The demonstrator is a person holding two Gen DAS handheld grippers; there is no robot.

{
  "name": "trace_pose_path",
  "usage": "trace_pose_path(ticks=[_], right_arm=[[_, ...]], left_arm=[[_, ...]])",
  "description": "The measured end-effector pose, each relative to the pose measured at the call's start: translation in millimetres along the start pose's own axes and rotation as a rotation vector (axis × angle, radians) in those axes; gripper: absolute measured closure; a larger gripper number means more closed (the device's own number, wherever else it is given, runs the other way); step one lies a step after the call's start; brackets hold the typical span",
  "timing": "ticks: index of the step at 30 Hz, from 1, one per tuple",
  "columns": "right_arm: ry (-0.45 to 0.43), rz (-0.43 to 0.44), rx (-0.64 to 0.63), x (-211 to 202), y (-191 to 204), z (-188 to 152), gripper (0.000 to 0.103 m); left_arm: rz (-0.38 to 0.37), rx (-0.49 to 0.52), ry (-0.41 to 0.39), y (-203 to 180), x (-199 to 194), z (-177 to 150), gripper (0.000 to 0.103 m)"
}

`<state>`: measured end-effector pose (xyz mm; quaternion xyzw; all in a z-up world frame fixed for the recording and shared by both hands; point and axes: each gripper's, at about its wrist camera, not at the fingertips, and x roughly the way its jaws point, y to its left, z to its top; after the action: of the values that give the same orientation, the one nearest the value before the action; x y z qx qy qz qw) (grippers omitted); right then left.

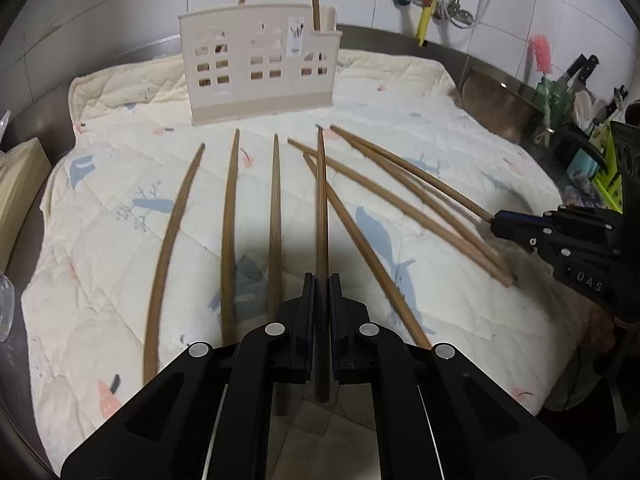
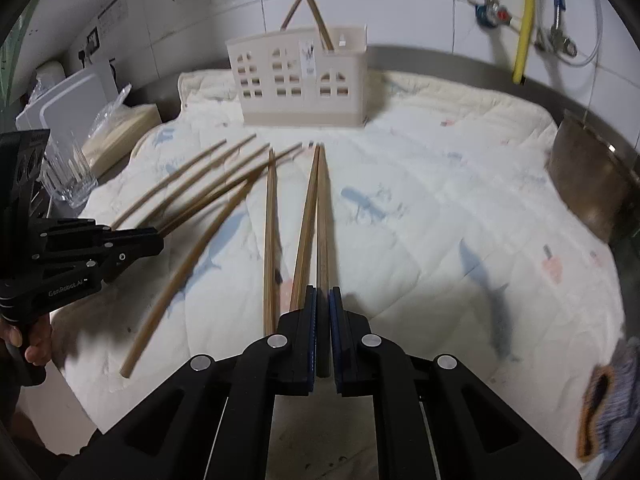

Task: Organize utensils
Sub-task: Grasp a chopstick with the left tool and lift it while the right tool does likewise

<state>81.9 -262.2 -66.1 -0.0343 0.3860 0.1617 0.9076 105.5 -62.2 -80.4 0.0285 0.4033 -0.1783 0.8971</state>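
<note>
Upright, two chopsticks (image 2: 316,16) stand in the holder (image 2: 300,80); both jaws pinch a chopstick.

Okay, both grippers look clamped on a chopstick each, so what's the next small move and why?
Probably lift the left gripper with its chopstick clear of the quilt and carry it toward the beige holder. Two chopsticks already stand in it, and the right gripper holds its own chopstick too, so it can follow.
</note>
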Motion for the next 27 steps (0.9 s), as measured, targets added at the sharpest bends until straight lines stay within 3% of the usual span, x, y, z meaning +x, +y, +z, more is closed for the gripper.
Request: trace_pose_path(ticks=[6,13,19,27], right_arm=[[-0.114,-0.013,-0.033,-32.7,-1.3,31.1,0.097],[-0.234,0.005,-0.064,-57.3,-5.3,89.8,0.097],[-0.272,0.011,-0.095,-68.4,-14.1,142.4,0.097],[-0.308,0.01,-0.129,-82.3,-22.0,210.3,0.097]], left_arm=[[-0.013,0.011,-0.073,-1.3,-30.5,20.0,0.098],[-0.025,0.034,-0.163,4.7,-54.3,67.3,0.098],[-0.05,0.024,-0.2,13.1,-61.9,108.4,0.098],[-0.024,0.058,-0.258,23.6,-84.9,168.4,0.098]])
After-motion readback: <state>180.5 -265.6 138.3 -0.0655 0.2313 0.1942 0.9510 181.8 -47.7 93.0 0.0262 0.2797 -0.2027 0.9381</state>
